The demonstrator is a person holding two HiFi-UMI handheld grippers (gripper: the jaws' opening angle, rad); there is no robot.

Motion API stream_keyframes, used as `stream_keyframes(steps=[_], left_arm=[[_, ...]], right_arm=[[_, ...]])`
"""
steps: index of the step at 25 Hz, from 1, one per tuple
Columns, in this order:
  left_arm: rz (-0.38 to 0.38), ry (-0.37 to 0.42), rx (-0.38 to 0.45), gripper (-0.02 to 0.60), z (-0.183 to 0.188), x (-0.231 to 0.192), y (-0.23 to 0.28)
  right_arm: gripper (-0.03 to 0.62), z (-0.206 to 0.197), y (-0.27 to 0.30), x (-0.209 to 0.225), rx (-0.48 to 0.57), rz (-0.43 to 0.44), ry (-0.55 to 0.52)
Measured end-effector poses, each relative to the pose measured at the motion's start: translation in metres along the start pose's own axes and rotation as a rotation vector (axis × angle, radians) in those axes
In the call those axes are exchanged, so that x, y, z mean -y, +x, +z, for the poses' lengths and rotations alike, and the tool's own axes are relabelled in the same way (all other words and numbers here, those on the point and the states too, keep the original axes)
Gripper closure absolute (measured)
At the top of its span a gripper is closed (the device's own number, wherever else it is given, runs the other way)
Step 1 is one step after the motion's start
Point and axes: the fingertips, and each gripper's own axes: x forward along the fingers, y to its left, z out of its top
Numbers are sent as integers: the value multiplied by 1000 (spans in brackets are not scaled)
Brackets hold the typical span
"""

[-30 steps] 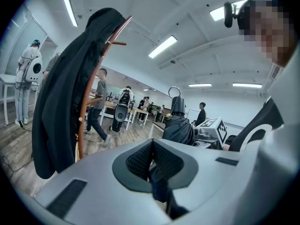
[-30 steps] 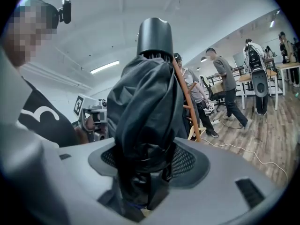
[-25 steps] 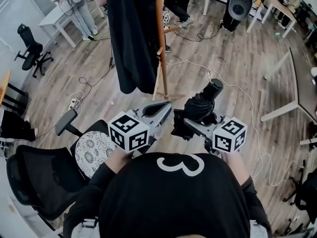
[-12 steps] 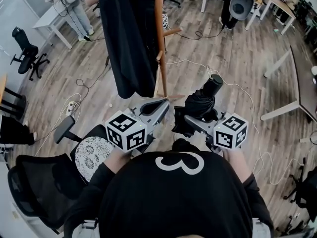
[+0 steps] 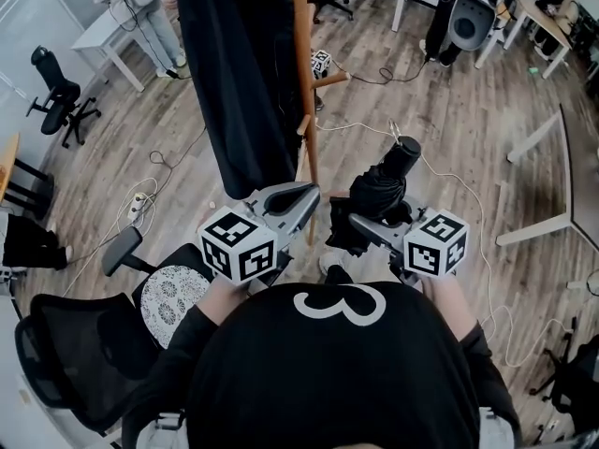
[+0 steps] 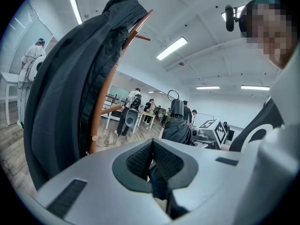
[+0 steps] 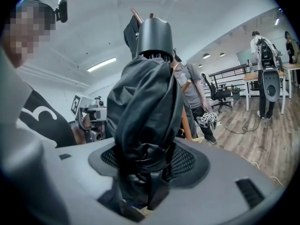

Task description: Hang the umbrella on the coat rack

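Right claw [image 7: 145,172] is clenched on the folded black umbrella [image 7: 143,107], gripping it low on the bunched fabric. The umbrella's long axis runs straight out from the jaws, forward and up, with the stubby handle [image 5: 404,153] at the far end. A thin loop [image 6: 173,95] stands off that handle, at the end farthest from the claw.

Left claw [image 6: 151,156] has its pads pressed together on nothing, riding just beside the right one.

The relation that matters: the wooden coat rack [image 5: 305,101] stands ahead of the right claw and off to its left, beyond the handle tip and apart from it. A black coat [image 5: 234,82] drapes the rack's far-left side. The left claw sits nearer the pole, but it is the right that carries the load. My call: the handle end needs swinging left and lifting toward a free peg [image 6: 143,37].
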Motion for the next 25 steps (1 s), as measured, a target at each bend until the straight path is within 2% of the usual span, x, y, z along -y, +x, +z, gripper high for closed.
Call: stream_keyframes(steps=[12,25], left_arm=[[41,-32,-4,566,14,-50,36],[87,-53,-17,566,16,-98,53]], right_arm=[[313,25,37,59,-26,30,9],[313,28,79,105,-86,35,36]])
